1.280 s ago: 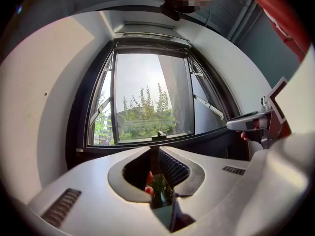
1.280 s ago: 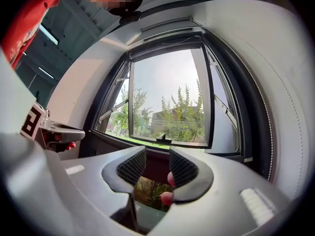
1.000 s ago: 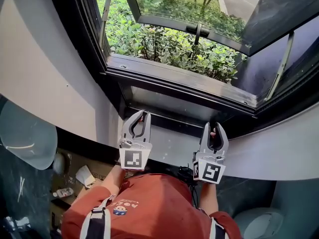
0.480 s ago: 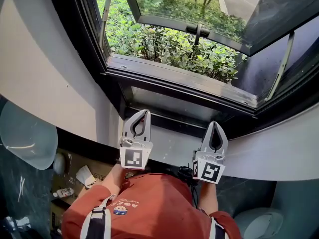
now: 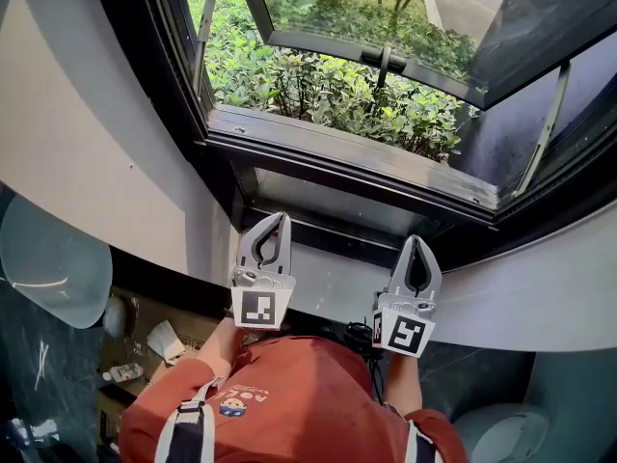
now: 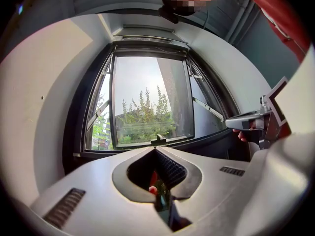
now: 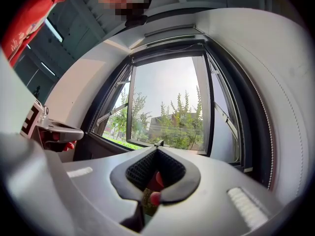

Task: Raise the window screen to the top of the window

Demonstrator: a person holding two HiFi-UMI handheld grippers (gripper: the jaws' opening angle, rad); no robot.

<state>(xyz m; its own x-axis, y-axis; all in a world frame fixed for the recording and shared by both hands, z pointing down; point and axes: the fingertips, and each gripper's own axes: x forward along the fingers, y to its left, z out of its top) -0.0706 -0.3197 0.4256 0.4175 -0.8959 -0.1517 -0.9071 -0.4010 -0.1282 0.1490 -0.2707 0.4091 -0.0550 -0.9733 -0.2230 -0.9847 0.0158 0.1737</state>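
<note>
The window (image 5: 347, 85) stands in front of me, its glass sash (image 5: 386, 27) swung outward over green shrubs. A dark rail (image 5: 328, 234) runs along the foot of the frame, just beyond both grippers; I cannot make out any screen mesh. My left gripper (image 5: 281, 218) is shut with nothing in it, its tips close to that rail. My right gripper (image 5: 416, 240) is shut and empty too, level with it to the right. In the left gripper view the jaws (image 6: 155, 149) meet below the window opening (image 6: 147, 102). The right gripper view shows the same (image 7: 156, 148).
White curved wall panels (image 5: 87, 133) flank the window on both sides. A pale round fixture (image 5: 48, 258) hangs at the left, with small clutter (image 5: 145, 350) below it. Another pale rounded fixture (image 5: 501, 432) sits at the bottom right. The sash handle (image 5: 383, 61) sticks up mid-window.
Both pairs of jaws, open a second ago, have closed on nothing. Neither hand has shifted.
</note>
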